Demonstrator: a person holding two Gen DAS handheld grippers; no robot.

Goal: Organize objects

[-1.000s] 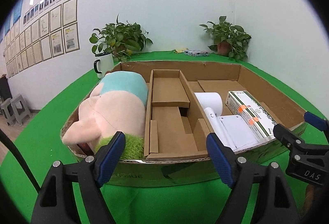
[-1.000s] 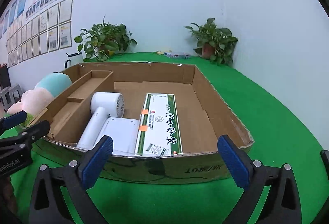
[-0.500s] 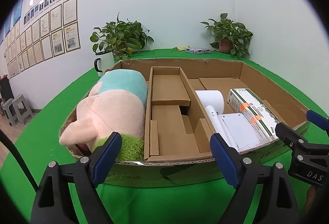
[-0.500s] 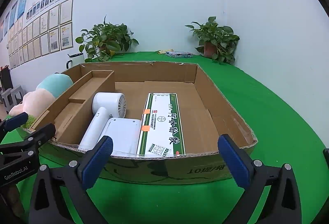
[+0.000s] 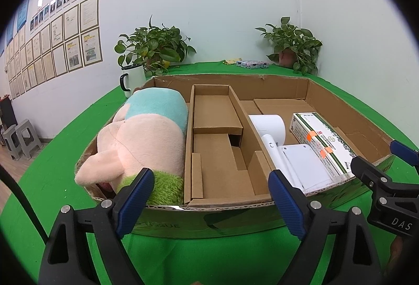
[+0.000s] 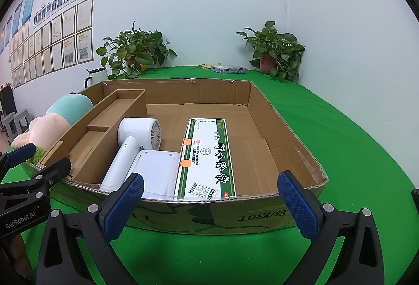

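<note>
Cardboard box (image 5: 235, 209) sits on the green tabletop (image 6: 340, 128), filling the middle of both views, and everything the task concerns appears to be inside it already. At about 9 o'clock in the left wrist view a pink and teal plush toy (image 5: 146, 138) fills the left compartment, its ear drooping over the near rim. At 12 o'clock the stepped cardboard insert (image 5: 217, 141) between the two compartments holds nothing. In the right compartment, around 3 o'clock, a green and white carton (image 6: 207, 154) with orange tape tabs lies flat. Just beside it lie a white hair dryer (image 6: 136, 141) and a flat white device (image 6: 157, 169), whose kind I cannot tell.

Judging by this, the sorting looks nearly or wholly finished: no loose item waits on the cloth near the box. A white mug (image 5: 131, 79) at 11 o'clock, two potted plants and a small packet (image 6: 227, 69) stand at the far edge; whether they belong to the job I cannot tell.

Left gripper (image 5: 209, 204) and right gripper (image 6: 209, 206) both hover short of the near wall at 6 o'clock, jaws spread wide and holding nothing.
</note>
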